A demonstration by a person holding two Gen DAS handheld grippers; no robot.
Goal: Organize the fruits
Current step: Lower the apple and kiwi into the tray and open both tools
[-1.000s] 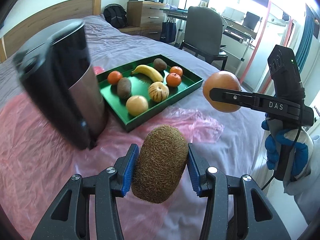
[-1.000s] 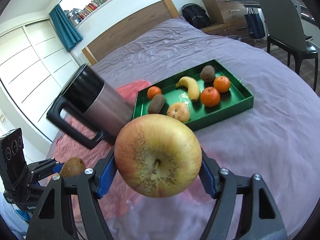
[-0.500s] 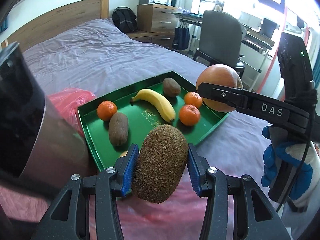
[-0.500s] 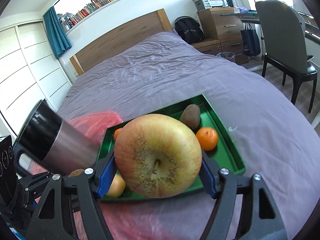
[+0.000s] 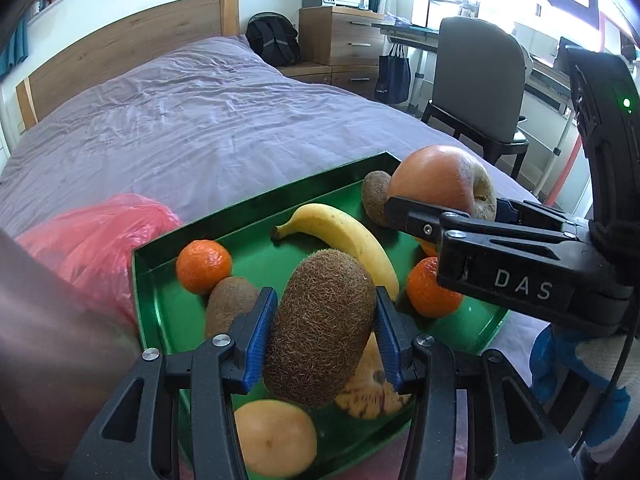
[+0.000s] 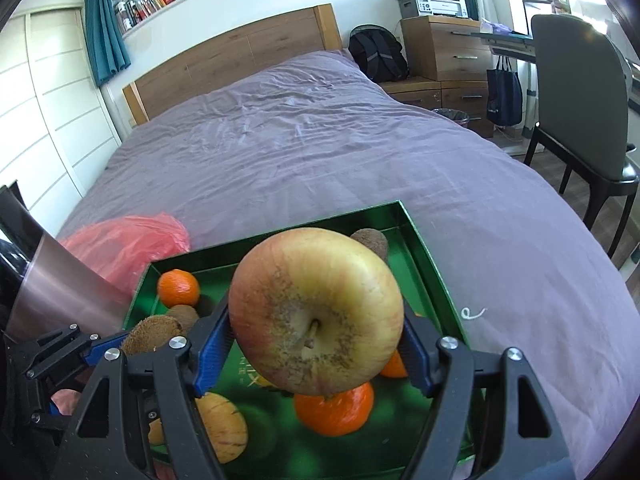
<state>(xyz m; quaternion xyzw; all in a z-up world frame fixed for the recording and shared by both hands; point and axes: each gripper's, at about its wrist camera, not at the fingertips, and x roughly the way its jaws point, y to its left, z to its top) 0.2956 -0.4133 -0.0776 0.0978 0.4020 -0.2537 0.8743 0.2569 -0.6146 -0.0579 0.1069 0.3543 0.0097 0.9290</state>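
Right now my left gripper [image 5: 322, 330] has its jaws clamped on a kiwi [image 5: 320, 328], held above the near part of the green tray [image 5: 256, 204]. My right gripper [image 6: 316, 350] has its jaws clamped on an apple [image 6: 316, 312], hanging over the tray's middle towards its far right corner.

Open room in the tray is thin: a mandarin [image 5: 204, 266] and a second kiwi [image 5: 228, 306] sit by the left wall, a banana [image 5: 340, 236] runs across the middle, a third kiwi [image 5: 376, 196] fills the far right corner, and another mandarin [image 5: 430, 288] lies by the right wall. Bare green shows between the banana and the left mandarin (the widest gap I can see).

A metal jug [image 6: 60, 288] crowds the tray's left edge, with a pink bag [image 5: 96, 236] touching the far left corner. Beyond the far rim the bed [image 6: 320, 140] is bare purple sheet.
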